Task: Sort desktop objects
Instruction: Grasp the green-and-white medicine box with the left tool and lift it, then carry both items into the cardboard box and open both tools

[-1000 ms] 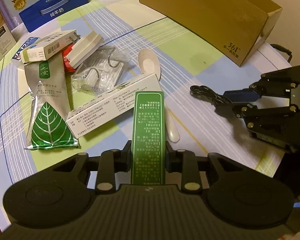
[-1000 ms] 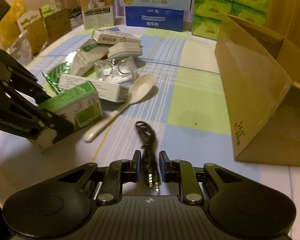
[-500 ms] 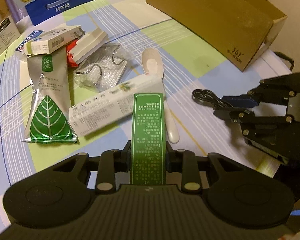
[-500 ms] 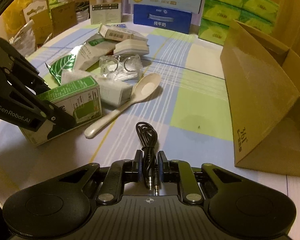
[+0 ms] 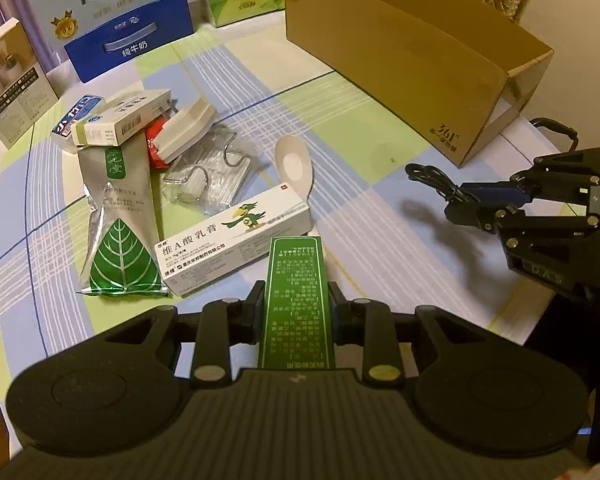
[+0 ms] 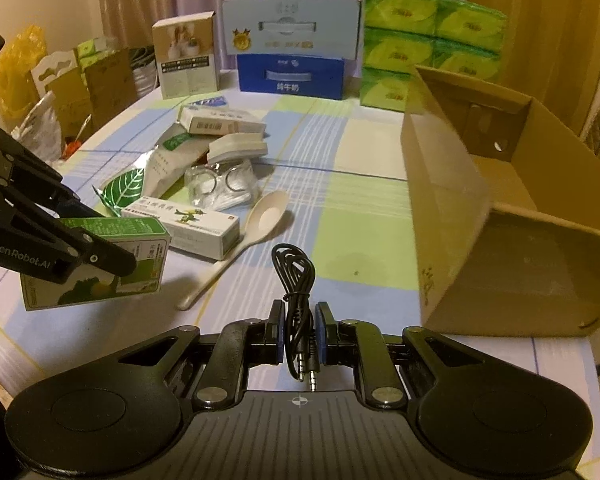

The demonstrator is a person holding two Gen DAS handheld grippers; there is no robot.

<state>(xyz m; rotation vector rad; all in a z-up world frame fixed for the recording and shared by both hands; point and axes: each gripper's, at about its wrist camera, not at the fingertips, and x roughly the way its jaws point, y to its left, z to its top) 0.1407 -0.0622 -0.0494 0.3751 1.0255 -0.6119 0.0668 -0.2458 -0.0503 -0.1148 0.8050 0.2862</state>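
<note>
My left gripper is shut on a green box, held above the table; in the right wrist view the same green box hangs at the left in the left gripper. A coiled black audio cable is clamped in my right gripper, its plugs pointing back at the camera. From the left wrist view, the right gripper holds the black cable off the table. An open cardboard box stands at the right.
A pile lies mid-table: a white ointment box, a silver leaf pouch, a white spoon, bagged metal hooks and small cartons. Milk cartons and green tissue packs line the back.
Both grippers have risen and pulled back with their loads, so the table looks farther away. The cable now hangs clear of the cloth. The white ointment box has rolled onto another face.
</note>
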